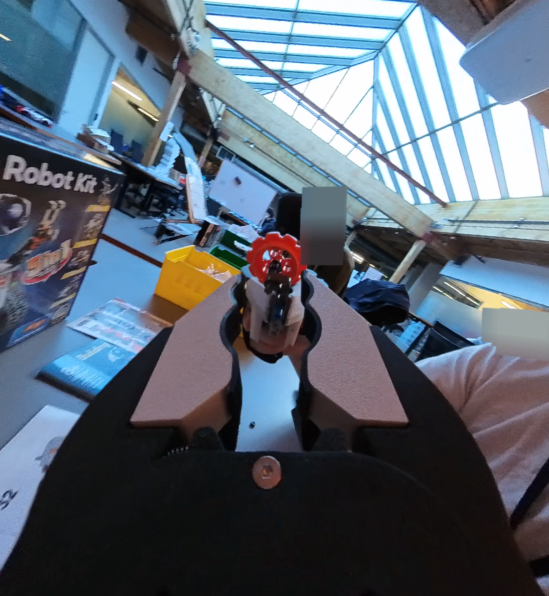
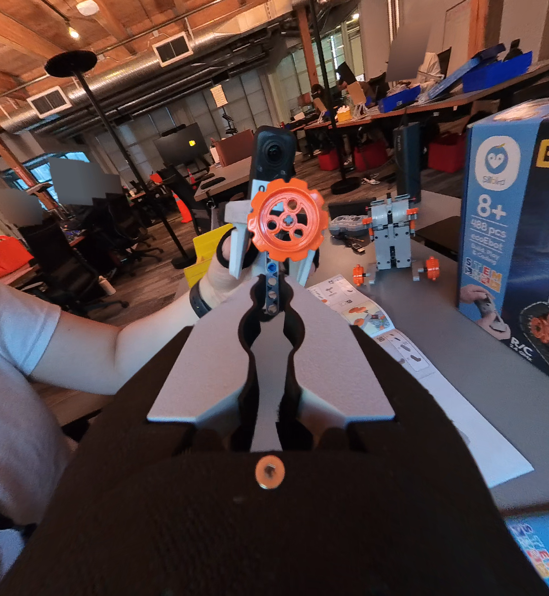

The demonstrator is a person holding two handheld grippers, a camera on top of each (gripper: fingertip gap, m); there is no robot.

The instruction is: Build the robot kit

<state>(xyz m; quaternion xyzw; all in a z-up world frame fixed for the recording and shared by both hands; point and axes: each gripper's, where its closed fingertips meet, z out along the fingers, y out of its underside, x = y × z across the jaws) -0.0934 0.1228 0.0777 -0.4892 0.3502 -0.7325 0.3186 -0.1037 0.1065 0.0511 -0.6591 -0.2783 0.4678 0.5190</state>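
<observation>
orange gear (image 2: 286,219) x1 | grey beam (image 2: 272,295) x1, right tongs (image 2: 271,285) pinching it | left tongs (image 1: 272,279) unclear

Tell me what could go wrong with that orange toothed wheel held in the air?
The right gripper pinches only the lower end of the grey perforated plastic beam, with the orange toothed plastic wheel on top; it could pivot or slip out. The left gripper is open close around those fingertips, so the two might knock.
</observation>
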